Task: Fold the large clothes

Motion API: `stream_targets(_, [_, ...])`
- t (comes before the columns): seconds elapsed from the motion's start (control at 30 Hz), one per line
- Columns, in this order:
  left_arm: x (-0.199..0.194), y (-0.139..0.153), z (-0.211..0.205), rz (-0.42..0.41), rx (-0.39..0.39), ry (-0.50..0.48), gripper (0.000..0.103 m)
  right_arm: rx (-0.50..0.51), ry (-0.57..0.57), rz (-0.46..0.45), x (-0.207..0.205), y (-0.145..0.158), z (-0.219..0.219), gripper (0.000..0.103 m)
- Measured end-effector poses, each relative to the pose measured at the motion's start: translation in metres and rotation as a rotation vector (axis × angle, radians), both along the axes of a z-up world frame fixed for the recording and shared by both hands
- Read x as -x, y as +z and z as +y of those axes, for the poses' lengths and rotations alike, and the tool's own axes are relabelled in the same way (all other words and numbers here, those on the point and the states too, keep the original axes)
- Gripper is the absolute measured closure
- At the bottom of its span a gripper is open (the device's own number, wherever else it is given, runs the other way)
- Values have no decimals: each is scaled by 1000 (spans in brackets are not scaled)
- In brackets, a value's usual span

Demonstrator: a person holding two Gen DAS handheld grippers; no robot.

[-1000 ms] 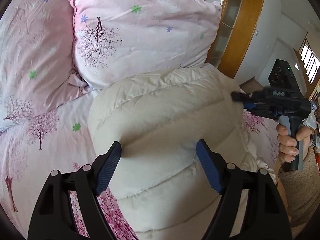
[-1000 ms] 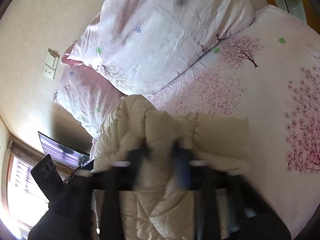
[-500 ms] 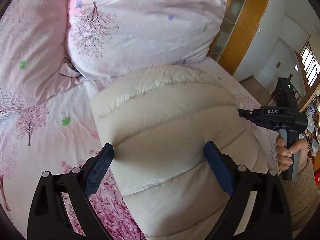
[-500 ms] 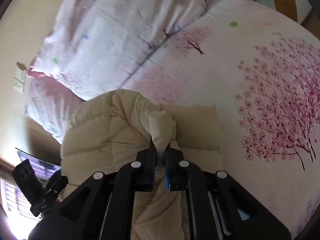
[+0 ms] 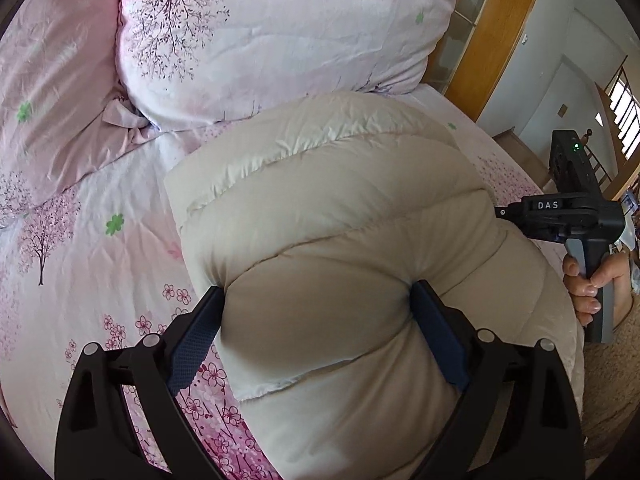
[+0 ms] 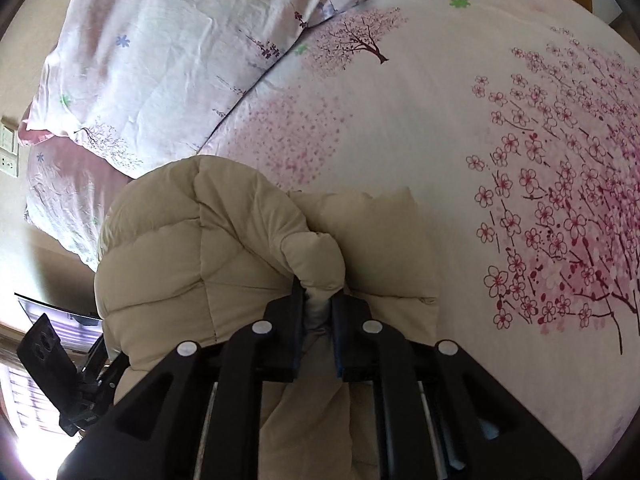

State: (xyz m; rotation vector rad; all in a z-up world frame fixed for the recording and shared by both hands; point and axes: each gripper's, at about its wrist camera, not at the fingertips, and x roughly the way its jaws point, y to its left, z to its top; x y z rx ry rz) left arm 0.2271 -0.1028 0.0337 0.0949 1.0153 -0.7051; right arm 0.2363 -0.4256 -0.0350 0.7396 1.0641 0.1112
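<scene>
Right now the left gripper (image 5: 316,316) stands with its two blue ribbed pads spread wide, and a fat quilted roll of the cream puffer coat (image 5: 340,216) bulges between them; its jaws have just been opening, yet the padding still dents in where each pad meets it, so the fabric is touching both. Over in the right wrist view the right gripper (image 6: 318,308) has its two fingers nearly together, pinched on a rounded lobe of the same puffer coat (image 6: 208,248), with only a thin wad of cloth between the pads.

One coat is in view. It is soft, matte, stitched into broad horizontal tubes, and lies doubled over in a thick mound on the near part of the bed (image 5: 120,184), with a flatter layer spread under the lobe on its right side.

From the left wrist camera, one hand (image 5: 592,284) grips the grey handle of the other black gripper at the coat's right edge.

Beyond the coat lie two pillows: a plump pale one (image 5: 280,28) printed with a bare-branched tree and small flowers, and a pinker one (image 5: 56,80) to its left. The bedsheet is smooth cotton with pink blossom trees. Far right stands a wooden door frame (image 5: 492,40).
</scene>
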Motion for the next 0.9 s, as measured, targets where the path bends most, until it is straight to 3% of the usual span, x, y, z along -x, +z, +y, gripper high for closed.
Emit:
stream_targets(0.2, [0,-3,4,11,25,20,5,-30,-7,-13,1,1,-5,86])
stream_targets(0.33, [9,6,10,-19,37,44,5,-11,-47,-49,24,16,-13,64])
stream_targets(0.5, [27,24,15,-86,33,49,5,10,-55,-154,72,36,-13,63])
stream_targets(0.73, [75,57,19,-152,116,-14,5,62,8,-311,142,55,25,63])
stream_targets(0.9, [111,56,13,-163,122,-107,5,157,64,-305,169,49,55,61])
